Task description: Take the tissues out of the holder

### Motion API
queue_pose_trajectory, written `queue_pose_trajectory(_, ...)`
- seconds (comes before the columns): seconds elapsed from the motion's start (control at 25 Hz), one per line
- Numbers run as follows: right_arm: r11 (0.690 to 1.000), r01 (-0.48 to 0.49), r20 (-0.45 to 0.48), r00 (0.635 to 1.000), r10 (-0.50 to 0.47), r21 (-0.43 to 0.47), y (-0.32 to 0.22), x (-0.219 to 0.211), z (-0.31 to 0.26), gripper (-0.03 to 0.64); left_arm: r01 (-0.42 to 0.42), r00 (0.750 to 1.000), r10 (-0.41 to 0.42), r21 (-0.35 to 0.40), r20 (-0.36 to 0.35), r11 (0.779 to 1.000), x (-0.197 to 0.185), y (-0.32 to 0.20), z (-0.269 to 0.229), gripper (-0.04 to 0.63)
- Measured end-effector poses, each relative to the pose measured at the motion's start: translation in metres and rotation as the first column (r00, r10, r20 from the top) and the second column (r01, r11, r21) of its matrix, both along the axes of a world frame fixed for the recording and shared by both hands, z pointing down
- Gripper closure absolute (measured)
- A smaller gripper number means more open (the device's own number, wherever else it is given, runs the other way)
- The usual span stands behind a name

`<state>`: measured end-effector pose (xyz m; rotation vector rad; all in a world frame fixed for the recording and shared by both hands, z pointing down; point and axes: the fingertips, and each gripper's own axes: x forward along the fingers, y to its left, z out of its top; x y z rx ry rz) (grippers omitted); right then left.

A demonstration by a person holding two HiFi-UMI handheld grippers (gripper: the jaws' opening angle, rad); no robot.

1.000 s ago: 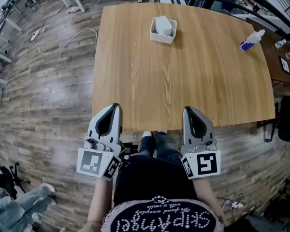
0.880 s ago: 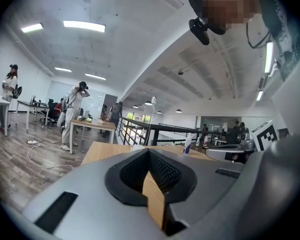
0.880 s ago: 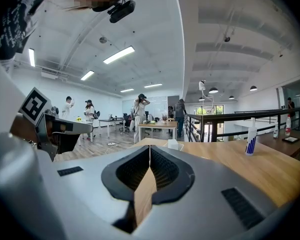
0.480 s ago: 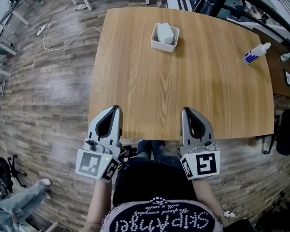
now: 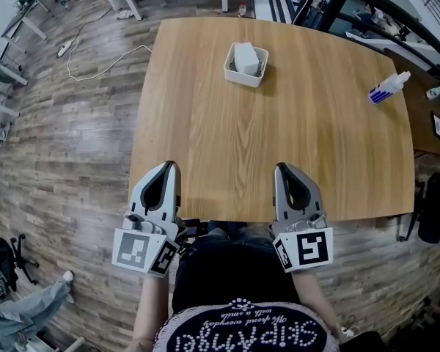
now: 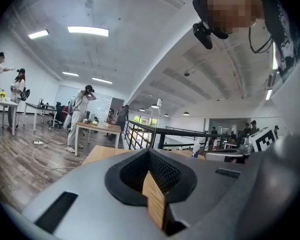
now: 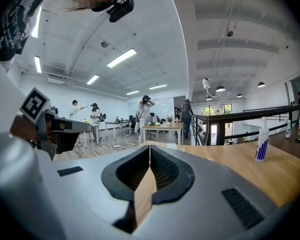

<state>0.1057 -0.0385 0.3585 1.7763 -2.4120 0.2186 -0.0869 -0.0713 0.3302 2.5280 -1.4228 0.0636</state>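
The left claw point(image 5: 169, 167) and the right claw point(image 5: 282, 169) are hanging level, side by side and well apart, both pointing forward, with jaws pressing together on nothing.

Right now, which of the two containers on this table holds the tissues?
The white square holder at the far middle of the table, with tissues standing in it; the bottle with blue print stands by the right edge.
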Motion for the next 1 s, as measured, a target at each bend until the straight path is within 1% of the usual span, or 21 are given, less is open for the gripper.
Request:
queue_pose_trajectory(0.32, 1.000, 0.026, -0.002, 1.000, -0.026, 0.001, -0.005, 0.010, 0.003, 0.603, 0.031, 1.000, -0.031, 0.020, 0.004, 0.999, 0.007, -0.006, -0.002, 0.591)
queue_pose_trajectory(0.44, 1.000, 0.029, 0.002, 1.000, -0.029, -0.010, -0.006, 0.010, 0.006, 0.604, 0.021, 1.000, -0.021, 0.020, 0.009, 1.000, 0.010, -0.007, -0.002, 0.591)
queue_pose_trajectory(0.6, 1.000, 0.018, 0.003, 1.000, -0.018, -0.014, -0.008, 0.009, 0.007, 0.603, 0.005, 1.000, -0.005, 0.028, -0.006, 1.000, 0.013, -0.012, -0.005, 0.591)
queue_pose_trajectory(1.0, 1.000, -0.007, -0.003, 1.000, 0.007, -0.012, -0.022, -0.003, -0.002, 0.604, -0.027, 1.000, 0.027, 0.019, -0.008, 0.999, 0.003, -0.034, -0.010, 0.591)
